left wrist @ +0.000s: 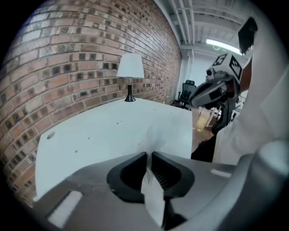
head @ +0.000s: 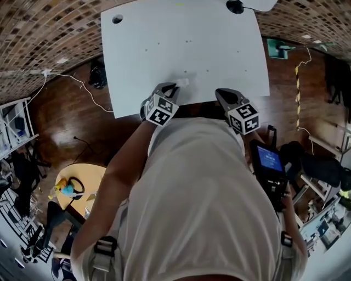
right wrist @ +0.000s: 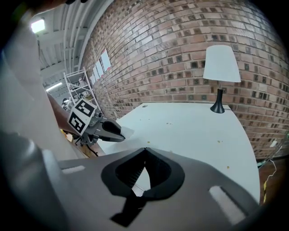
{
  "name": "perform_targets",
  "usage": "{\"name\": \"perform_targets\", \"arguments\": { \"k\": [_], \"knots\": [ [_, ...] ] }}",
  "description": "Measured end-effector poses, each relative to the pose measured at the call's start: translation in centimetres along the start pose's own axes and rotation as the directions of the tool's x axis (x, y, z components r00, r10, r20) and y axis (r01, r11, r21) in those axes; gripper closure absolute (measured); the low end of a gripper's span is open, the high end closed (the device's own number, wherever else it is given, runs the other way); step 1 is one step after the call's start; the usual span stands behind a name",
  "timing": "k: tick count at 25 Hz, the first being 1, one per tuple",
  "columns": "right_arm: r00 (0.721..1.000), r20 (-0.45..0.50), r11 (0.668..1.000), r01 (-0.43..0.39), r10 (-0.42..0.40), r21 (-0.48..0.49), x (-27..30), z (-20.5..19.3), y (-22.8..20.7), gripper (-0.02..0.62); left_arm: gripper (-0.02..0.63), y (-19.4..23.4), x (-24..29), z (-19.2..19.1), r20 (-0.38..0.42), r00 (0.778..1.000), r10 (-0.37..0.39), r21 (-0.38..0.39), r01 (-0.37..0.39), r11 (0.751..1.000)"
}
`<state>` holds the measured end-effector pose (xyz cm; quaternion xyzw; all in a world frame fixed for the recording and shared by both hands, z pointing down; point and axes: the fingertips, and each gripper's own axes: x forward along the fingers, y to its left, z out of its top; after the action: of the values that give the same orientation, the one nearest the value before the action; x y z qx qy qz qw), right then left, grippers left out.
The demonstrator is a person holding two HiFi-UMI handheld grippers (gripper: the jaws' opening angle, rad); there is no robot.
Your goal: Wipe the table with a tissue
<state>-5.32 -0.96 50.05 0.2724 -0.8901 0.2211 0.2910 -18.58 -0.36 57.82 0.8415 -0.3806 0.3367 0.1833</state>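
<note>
Progress: early stage, by my judgement. On the left gripper (head: 171, 88) the jaws are nearly together and clamped on the tissue (head: 182, 82). The white sheet is pinched between the pads, and a loose flap sticks out past the tips. The tissue is at the near edge of the table (head: 164, 49), about 6 o'clock on the top. Whether it presses on the surface cannot be settled. The right gripper (head: 224, 94) is at 3 o'clock of the left one, near the same edge. Its jaws meet at the tips with nothing between them.

Work outstanding: specks (head: 187, 41) lie scattered over the middle of the top, at 12 to 1 o'clock of the tissue. No wiped stretch can be told from the rest, so I judge nearly the whole top still to be done.

Surroundings: a lamp (head: 236, 6) stands at the far corner, 1 o'clock, and is the only upright thing on the top. A wipe into that corner would have to go round its base. A cable hole (head: 117, 20) sits at the 11 o'clock corner, flush and no hindrance. Nothing lies between the tissue and the specks. Off the table, a yellow stand (head: 82, 181) is on the floor at 7 o'clock, a blue screen (head: 270, 159) at 4 o'clock, and a cable (head: 88, 90) trails at 9 o'clock. None of them reaches the top.
</note>
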Motion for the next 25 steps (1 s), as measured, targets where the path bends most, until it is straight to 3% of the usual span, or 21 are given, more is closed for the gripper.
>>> {"name": "perform_targets", "arguments": {
  "k": [3, 7, 11, 15, 22, 25],
  "knots": [
    [1.000, -0.005, 1.000, 0.006, -0.006, -0.009, 0.3, 0.3, -0.5, 0.588, 0.560, 0.8, 0.7, -0.7, -0.060, 0.996, 0.069, 0.122, -0.061, 0.991],
    [1.000, -0.009, 0.999, -0.005, 0.005, -0.031, 1.2, 0.9, -1.1, 0.588, 0.560, 1.5, 1.3, -1.4, -0.098, 0.990, 0.106, 0.145, -0.091, 0.985],
    [1.000, -0.014, 0.999, -0.022, 0.022, -0.043, 1.8, 1.0, -1.6, 0.588, 0.560, 2.1, 1.6, -2.3, -0.136, 0.983, 0.125, 0.073, -0.116, 0.991],
    [0.999, 0.006, 0.999, -0.042, 0.042, -0.027, 1.9, 1.6, -2.6, 0.588, 0.560, 2.3, 2.1, -2.4, -0.155, 0.983, 0.099, -0.056, -0.108, 0.993],
    [0.997, 0.003, 0.997, -0.076, 0.076, -0.027, 1.8, 1.7, -5.5, 0.588, 0.561, 2.3, 3.4, -1.2, -0.167, 0.985, 0.050, -0.186, -0.081, 0.979],
    [0.996, 0.010, 0.996, -0.089, 0.090, -0.027, 2.0, 2.1, -6.2, 0.588, 0.561, 3.0, 3.4, -1.0, -0.188, 0.980, 0.064, -0.205, -0.103, 0.973]
  ]
}}
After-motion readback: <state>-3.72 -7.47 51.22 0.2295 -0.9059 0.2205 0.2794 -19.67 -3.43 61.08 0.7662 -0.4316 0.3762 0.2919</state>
